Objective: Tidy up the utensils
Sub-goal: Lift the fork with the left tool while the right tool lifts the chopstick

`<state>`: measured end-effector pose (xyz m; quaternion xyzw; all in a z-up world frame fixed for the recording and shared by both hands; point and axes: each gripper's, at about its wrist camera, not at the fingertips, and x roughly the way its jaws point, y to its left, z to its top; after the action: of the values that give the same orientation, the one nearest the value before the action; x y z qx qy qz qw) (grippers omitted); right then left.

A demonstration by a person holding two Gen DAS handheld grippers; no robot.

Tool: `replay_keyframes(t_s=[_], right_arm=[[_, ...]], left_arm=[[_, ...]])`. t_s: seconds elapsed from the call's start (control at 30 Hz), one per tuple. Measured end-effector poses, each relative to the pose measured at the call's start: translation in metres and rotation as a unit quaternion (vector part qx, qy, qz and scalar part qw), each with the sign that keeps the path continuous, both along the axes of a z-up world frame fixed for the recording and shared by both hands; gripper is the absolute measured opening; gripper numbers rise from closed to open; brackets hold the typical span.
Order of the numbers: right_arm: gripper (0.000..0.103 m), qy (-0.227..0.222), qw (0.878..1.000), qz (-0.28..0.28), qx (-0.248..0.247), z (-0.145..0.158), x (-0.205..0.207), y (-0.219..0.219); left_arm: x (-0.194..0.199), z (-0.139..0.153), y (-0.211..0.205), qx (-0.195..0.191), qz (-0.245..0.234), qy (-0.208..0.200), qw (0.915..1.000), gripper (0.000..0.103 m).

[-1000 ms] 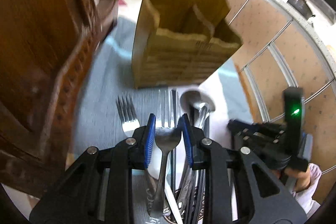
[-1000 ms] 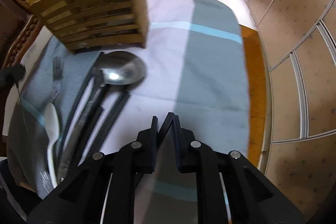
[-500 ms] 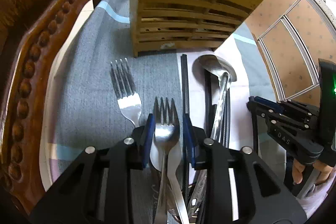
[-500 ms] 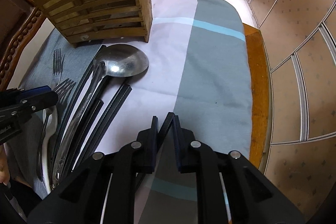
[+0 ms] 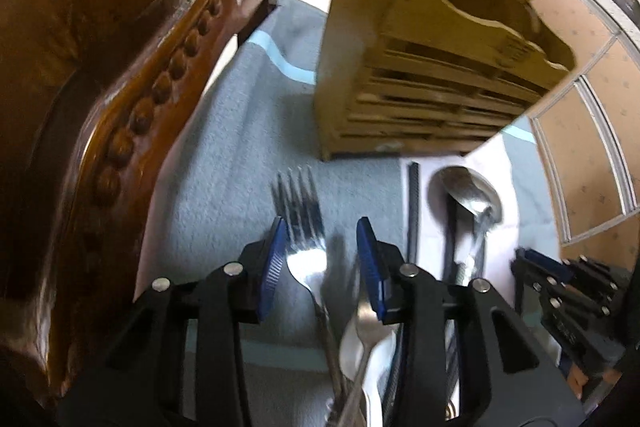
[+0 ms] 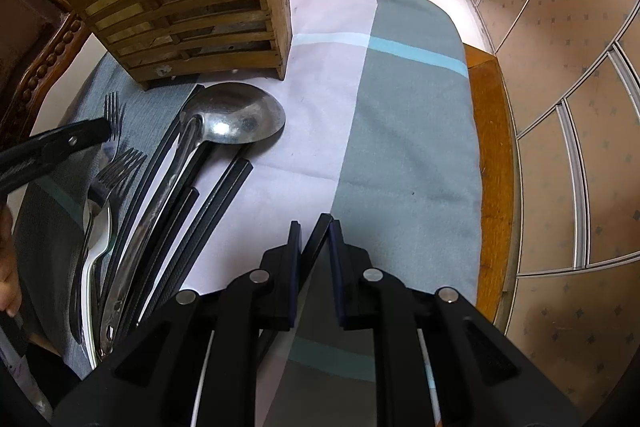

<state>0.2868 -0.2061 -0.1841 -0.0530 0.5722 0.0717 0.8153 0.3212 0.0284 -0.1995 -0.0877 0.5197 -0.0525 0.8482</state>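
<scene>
A slatted wooden utensil holder [image 5: 432,67] [image 6: 192,3] stands at the back of the cloth. My left gripper [image 5: 322,259] is open, its blue pads on either side of a steel fork [image 5: 302,223] lying on the grey cloth. A second fork [image 6: 120,169], a white spoon [image 6: 94,259], a steel ladle [image 6: 236,117] and several black chopsticks [image 6: 180,219] lie beside it. My right gripper [image 6: 314,245] is shut on a thin black chopstick, held over the cloth right of the pile.
A carved wooden chair [image 5: 100,87] stands close on the left. The table's wooden edge [image 6: 490,147] runs on the right, with tiled floor [image 6: 560,47] beyond. A grey and pink striped cloth [image 6: 400,131] covers the table.
My left gripper has opened and shifted left, from around the middle fork to around the left fork, and tilted up. My right gripper has held still with its chopstick.
</scene>
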Motion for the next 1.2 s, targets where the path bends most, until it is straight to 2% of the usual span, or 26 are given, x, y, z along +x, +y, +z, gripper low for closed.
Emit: replay_keyframes(t_s=[0.17,0.27,0.47,0.5,0.53,0.57,0.67,0.8,0.9,1.03,1.13,1.2], right_arm=[[0.015,-0.001,1.0,0.002,0.002,0.001,-0.004,0.0],[0.015,-0.002,1.0,0.003,0.003,0.001,-0.006,0.0],[0.015,-0.003,1.0,0.008,0.005,0.002,-0.007,0.002],[0.015,-0.003,1.0,0.009,0.005,0.001,-0.007,0.002],[0.015,-0.004,1.0,0.009,0.004,0.001,-0.007,0.002],[0.015,-0.004,1.0,0.009,0.004,0.001,-0.007,0.003],[0.015,-0.004,1.0,0.009,0.005,0.001,-0.007,0.004],[0.015,-0.007,1.0,0.008,0.013,0.003,-0.007,0.005],[0.015,-0.016,1.0,0.012,0.019,0.007,-0.008,0.006],[0.009,-0.032,0.999,0.008,0.027,0.015,-0.008,0.006],[0.007,-0.044,0.998,0.004,0.034,0.021,-0.008,0.005],[0.007,-0.044,0.998,0.003,0.035,0.021,-0.006,0.005]], left_arm=[[0.018,-0.008,-0.004,0.012,0.013,0.006,0.9998,0.037],[0.029,-0.012,-0.008,0.017,0.014,0.01,0.9997,0.041],[0.046,-0.013,-0.02,0.05,0.021,0.005,0.9985,0.042],[0.049,-0.013,-0.022,0.054,0.022,0.006,0.9983,0.04],[0.052,-0.013,-0.024,0.062,0.024,0.005,0.9978,0.029],[0.055,-0.013,-0.027,0.07,0.026,0.005,0.9972,0.024],[0.06,-0.008,-0.027,0.061,0.034,0.002,0.9976,0.023],[0.048,0.009,-0.023,0.06,0.028,-0.026,0.9974,0.023],[0.044,0.029,-0.028,0.058,0.024,-0.063,0.9961,0.023],[0.032,0.05,-0.028,0.048,0.024,-0.094,0.9941,0.023],[0.022,0.061,-0.025,0.049,0.022,-0.114,0.992,0.023],[0.007,0.058,-0.021,0.052,0.02,-0.125,0.9906,0.023]])
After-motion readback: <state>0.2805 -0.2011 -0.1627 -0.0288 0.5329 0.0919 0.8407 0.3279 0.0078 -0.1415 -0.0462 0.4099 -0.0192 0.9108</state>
